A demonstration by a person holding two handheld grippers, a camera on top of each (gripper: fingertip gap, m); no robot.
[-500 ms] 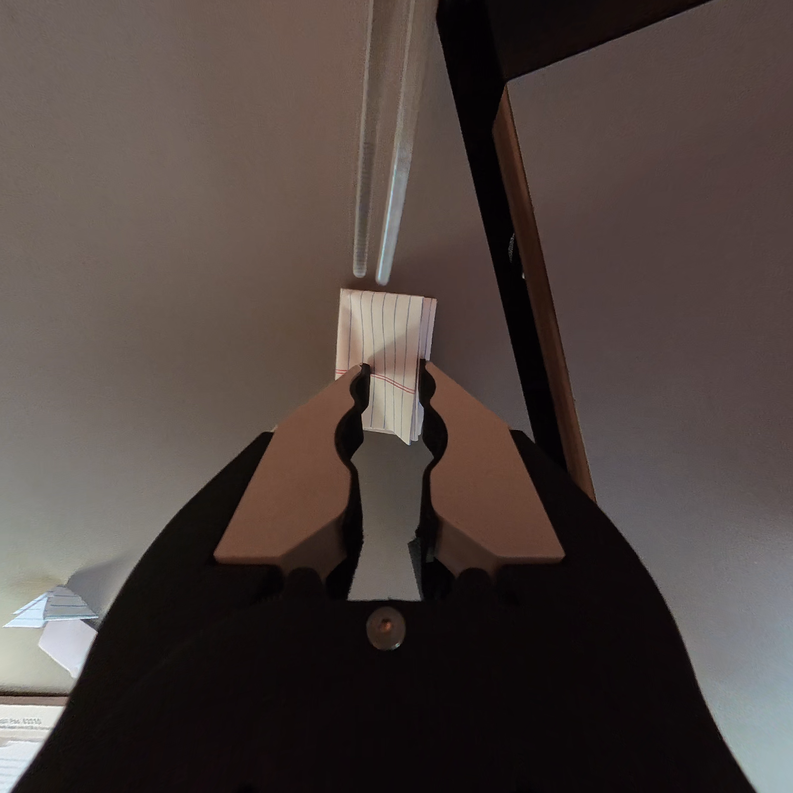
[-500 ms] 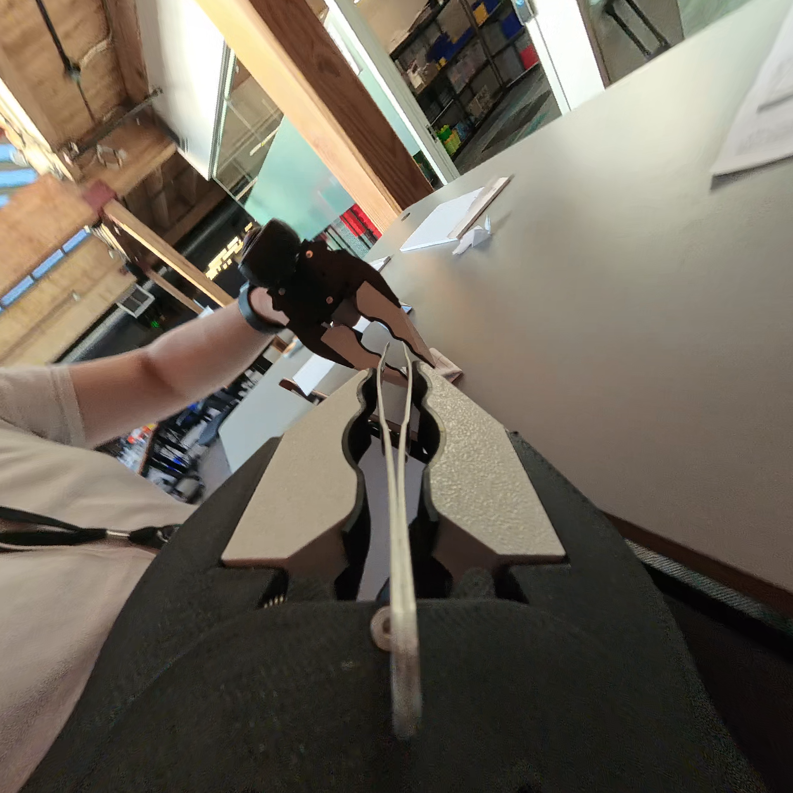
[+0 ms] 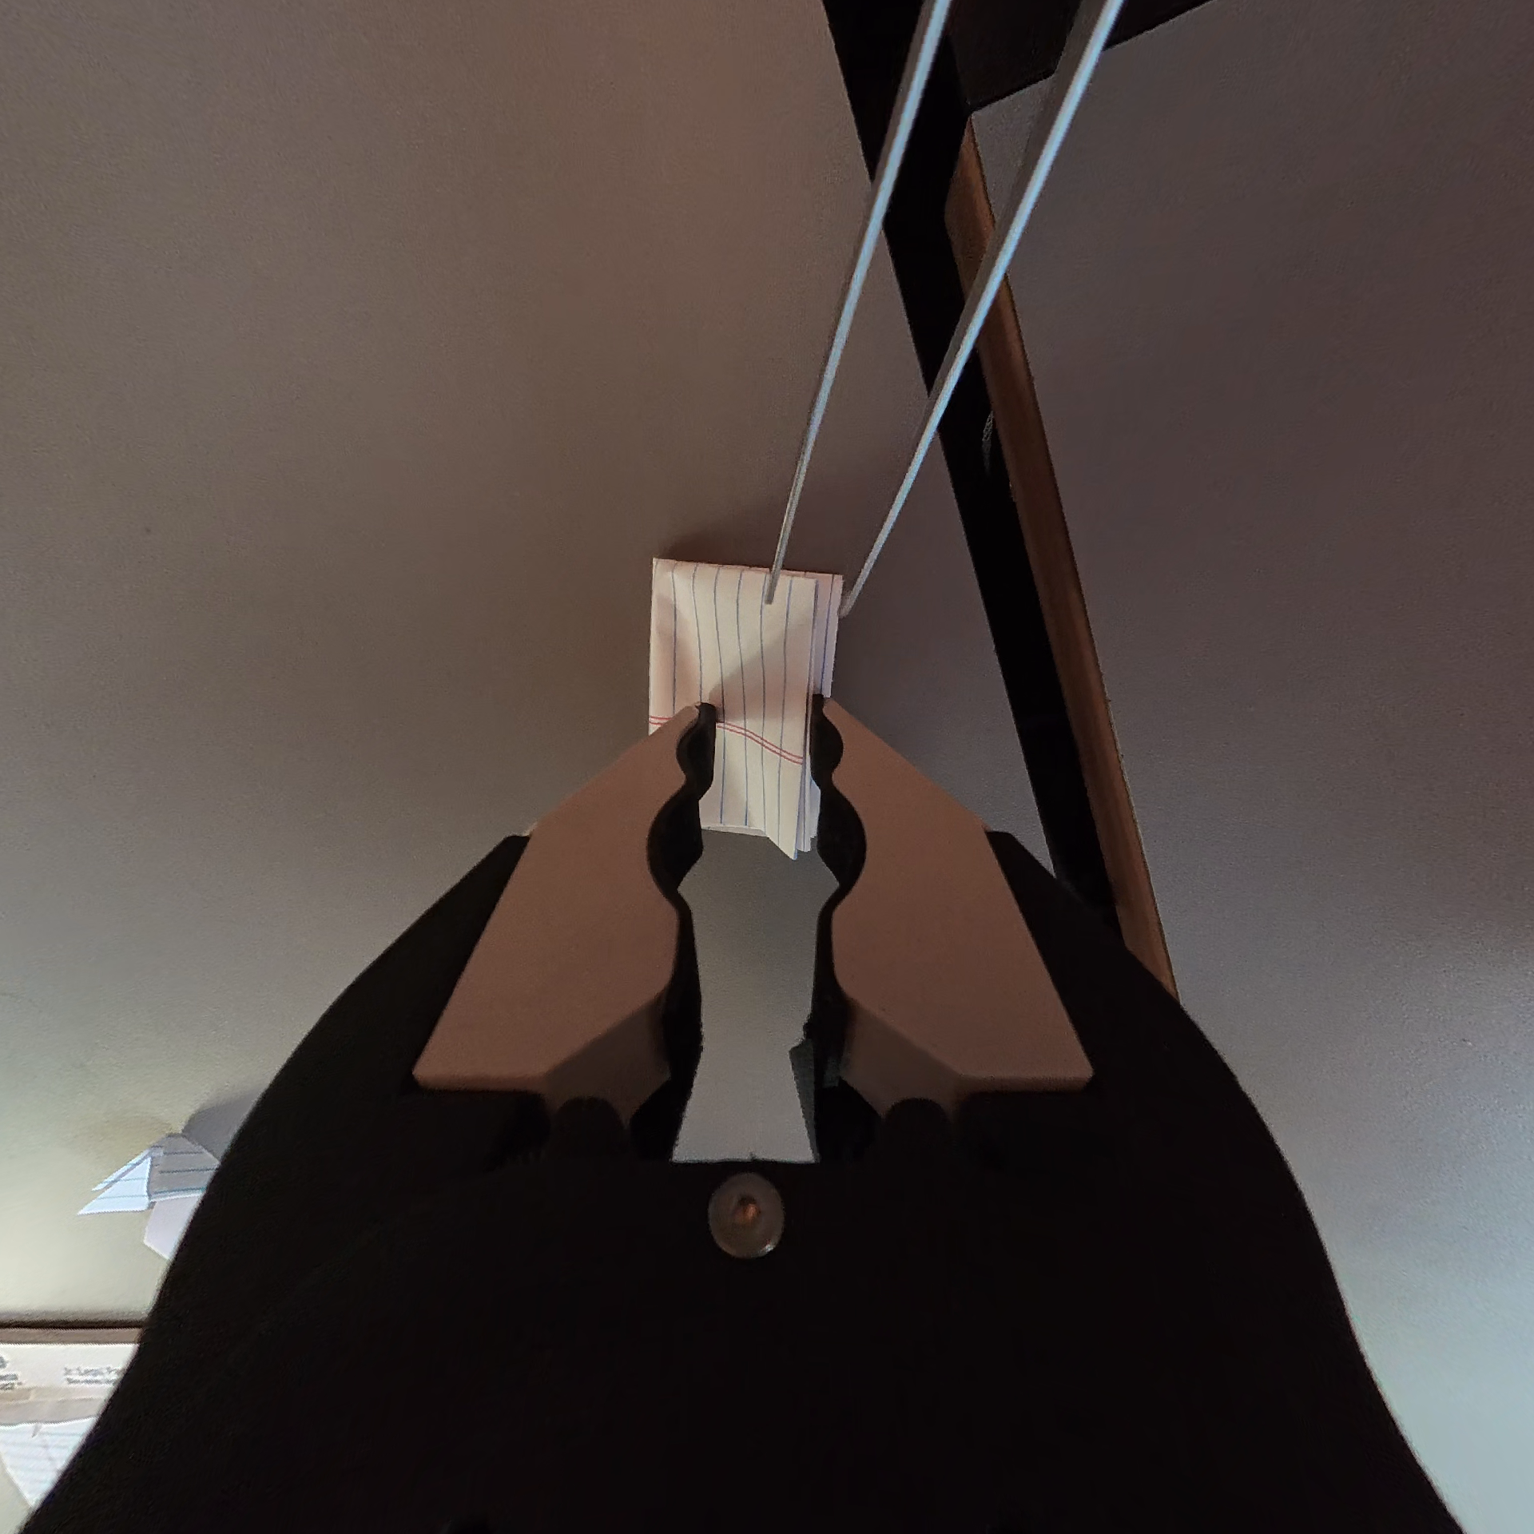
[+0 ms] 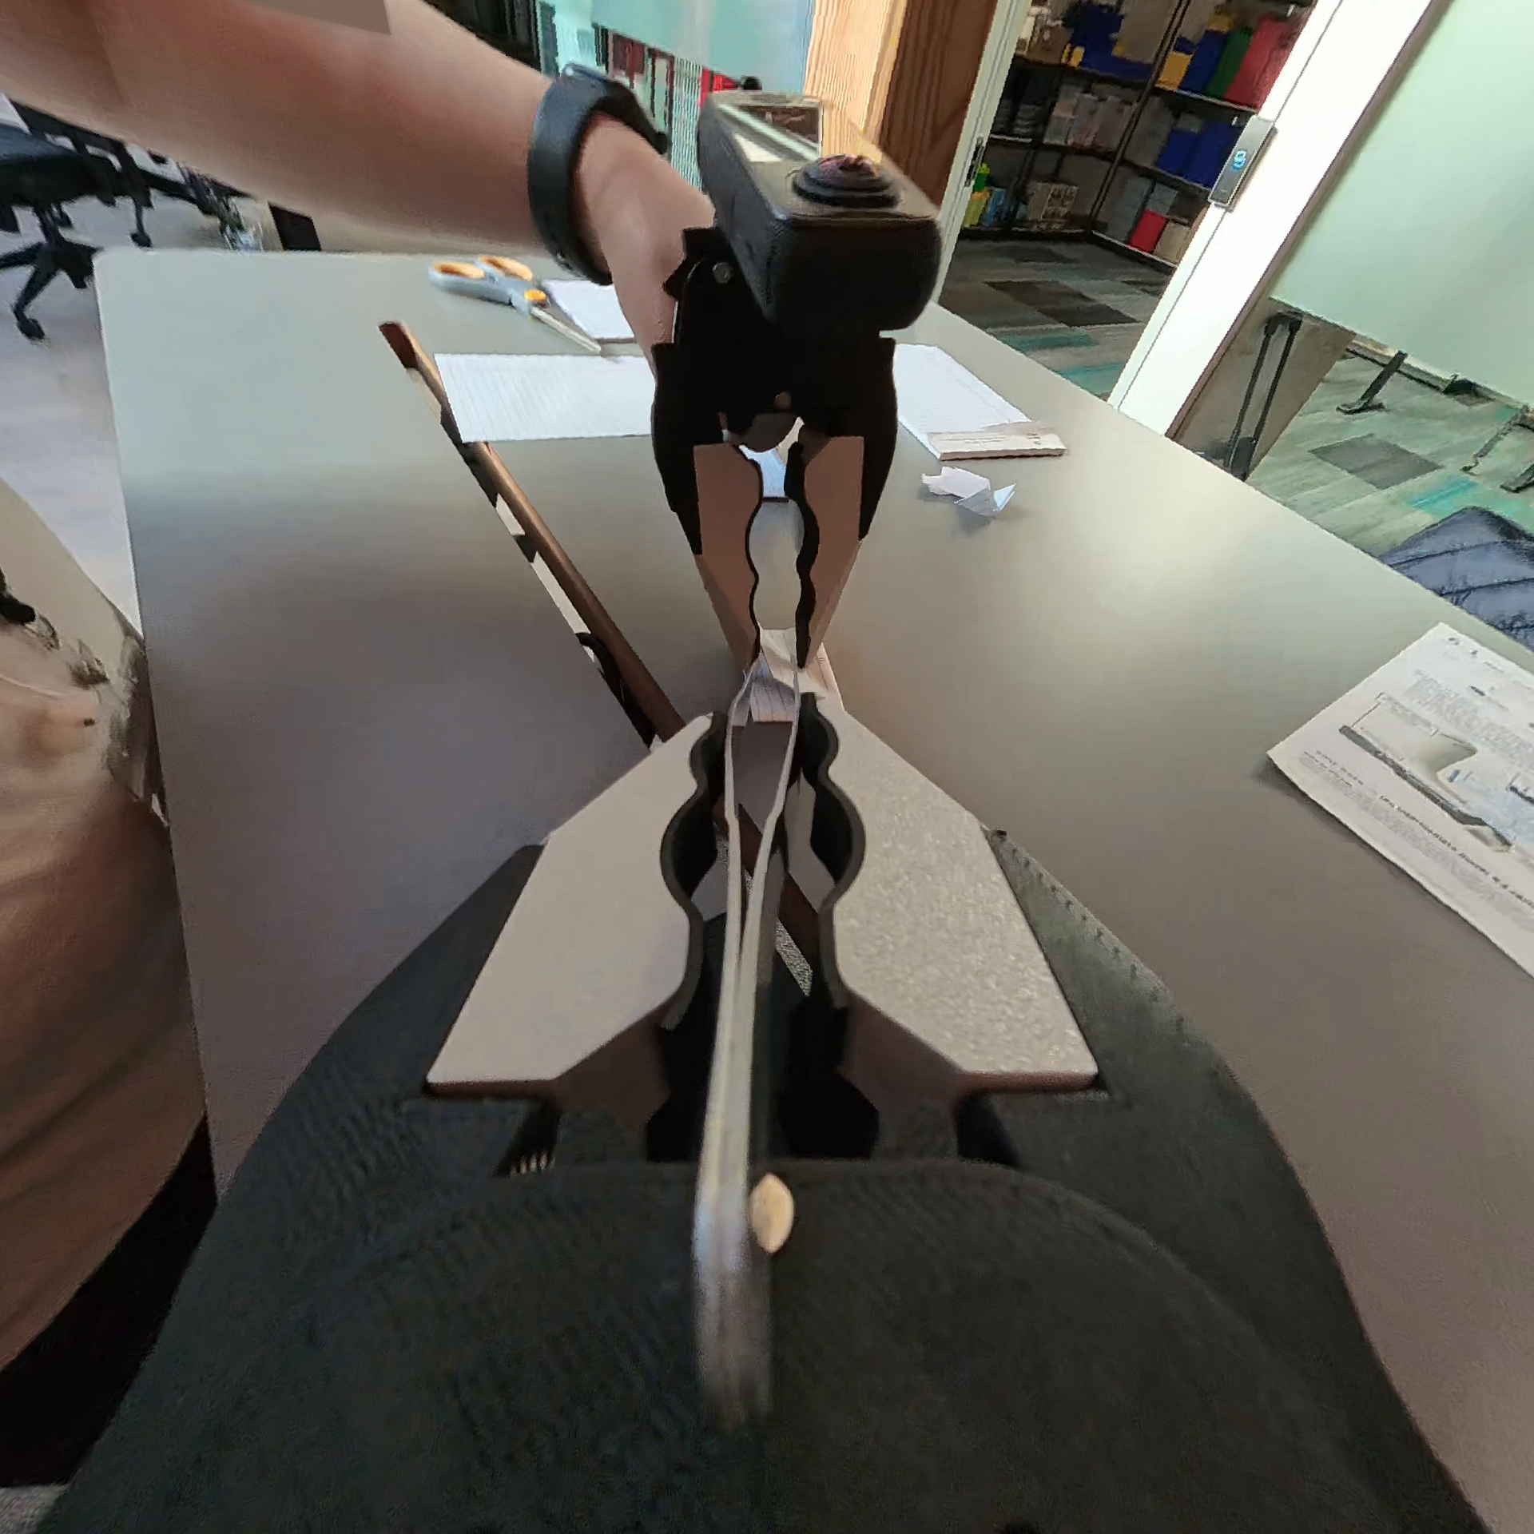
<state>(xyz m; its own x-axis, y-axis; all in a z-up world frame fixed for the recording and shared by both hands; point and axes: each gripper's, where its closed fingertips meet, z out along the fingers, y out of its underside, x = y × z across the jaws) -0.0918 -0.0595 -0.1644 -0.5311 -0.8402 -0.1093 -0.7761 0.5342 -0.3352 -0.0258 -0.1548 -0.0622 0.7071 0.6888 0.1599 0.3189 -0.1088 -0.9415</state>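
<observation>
A small folded piece of lined paper [image 3: 747, 656] lies on the grey table [image 3: 332, 498]. My left gripper [image 3: 759, 714] is shut on its near part, and the paper buckles a little between the tips. My right gripper [image 4: 762, 730] is shut on metal tweezers [image 4: 739, 1038] that run forward between its fingers. In the left wrist view the tweezers [image 3: 913, 332] come in from the upper right. Their arms are apart, one tip on the paper's far edge and the other at its right corner. In the right wrist view the left gripper [image 4: 779, 656] faces me, held by a hand, with the paper [image 4: 768, 705] under it.
A dark gap with a wooden edge [image 4: 531, 515] runs between two table tops. Scissors [image 4: 506, 286], lined sheets [image 4: 539, 398] and a notepad [image 4: 996, 440] lie farther back. A small folded paper scrap [image 4: 967, 490] and a printed sheet [image 4: 1428, 788] lie to the right.
The tweezers have swung over from straight ahead to the upper right, opened wider, and their tips have come down onto the paper's far edge. The left gripper keeps its hold.
</observation>
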